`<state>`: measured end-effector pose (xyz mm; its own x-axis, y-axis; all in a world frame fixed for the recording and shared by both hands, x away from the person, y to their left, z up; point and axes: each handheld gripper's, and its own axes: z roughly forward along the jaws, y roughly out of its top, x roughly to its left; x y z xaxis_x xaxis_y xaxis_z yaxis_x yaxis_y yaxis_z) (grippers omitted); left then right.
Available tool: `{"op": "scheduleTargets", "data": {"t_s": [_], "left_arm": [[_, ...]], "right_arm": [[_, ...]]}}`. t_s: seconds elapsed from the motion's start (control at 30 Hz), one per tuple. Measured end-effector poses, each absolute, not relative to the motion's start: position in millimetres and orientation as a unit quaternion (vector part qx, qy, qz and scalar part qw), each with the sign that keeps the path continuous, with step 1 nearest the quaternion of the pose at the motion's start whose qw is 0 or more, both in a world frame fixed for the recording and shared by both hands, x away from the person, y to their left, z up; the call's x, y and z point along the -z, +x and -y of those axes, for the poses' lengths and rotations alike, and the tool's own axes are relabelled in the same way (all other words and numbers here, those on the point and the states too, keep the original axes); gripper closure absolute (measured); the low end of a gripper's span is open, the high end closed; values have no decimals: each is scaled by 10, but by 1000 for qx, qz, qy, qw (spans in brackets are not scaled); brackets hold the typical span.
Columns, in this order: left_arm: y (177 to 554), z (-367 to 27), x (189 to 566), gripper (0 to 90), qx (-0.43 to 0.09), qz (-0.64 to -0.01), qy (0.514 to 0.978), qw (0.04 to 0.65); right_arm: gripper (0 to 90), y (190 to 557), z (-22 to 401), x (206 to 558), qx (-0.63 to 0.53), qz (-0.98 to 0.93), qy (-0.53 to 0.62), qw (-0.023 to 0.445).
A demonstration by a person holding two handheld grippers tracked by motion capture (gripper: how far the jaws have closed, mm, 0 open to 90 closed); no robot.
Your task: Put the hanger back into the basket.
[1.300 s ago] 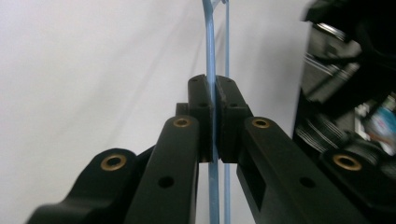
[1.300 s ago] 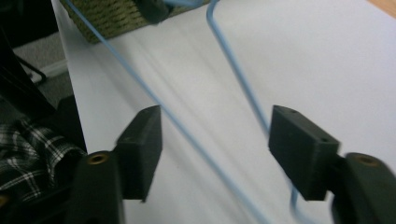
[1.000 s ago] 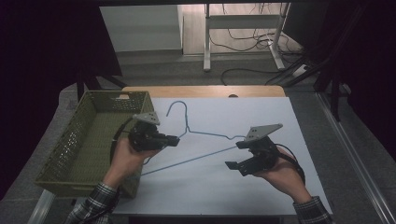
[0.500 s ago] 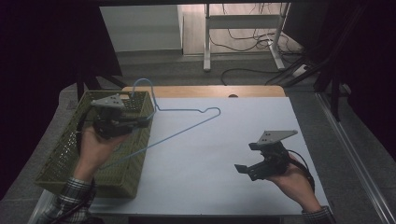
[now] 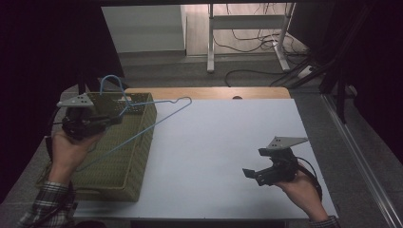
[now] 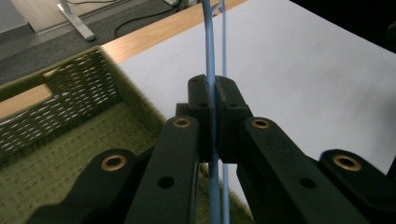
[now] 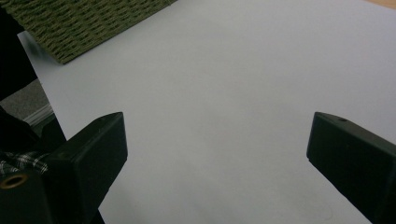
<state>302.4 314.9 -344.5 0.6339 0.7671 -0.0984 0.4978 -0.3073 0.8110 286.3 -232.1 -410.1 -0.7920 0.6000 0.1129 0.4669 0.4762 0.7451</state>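
White table (image 5: 214,142) holds a green basket (image 5: 119,161) at its left edge. Left gripper (image 5: 111,119) pinches a blue hanger (image 5: 142,130) tight, up over the basket. Right gripper (image 5: 252,175) gapes wide, holding nothing.

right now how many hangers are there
1. The blue wire hanger is clamped in the left gripper, held above the green basket at the table's left edge. Nothing else could hide another.
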Motion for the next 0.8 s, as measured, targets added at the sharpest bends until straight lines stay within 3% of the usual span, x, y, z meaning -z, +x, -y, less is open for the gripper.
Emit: {"op": "scheduleTargets", "data": {"t_s": [0.8], "left_arm": [[2900,-4035,3748,876,-222,-465,747,421]], "right_arm": [[52,2918,2316,4226,-392,-861,317,65]]}}
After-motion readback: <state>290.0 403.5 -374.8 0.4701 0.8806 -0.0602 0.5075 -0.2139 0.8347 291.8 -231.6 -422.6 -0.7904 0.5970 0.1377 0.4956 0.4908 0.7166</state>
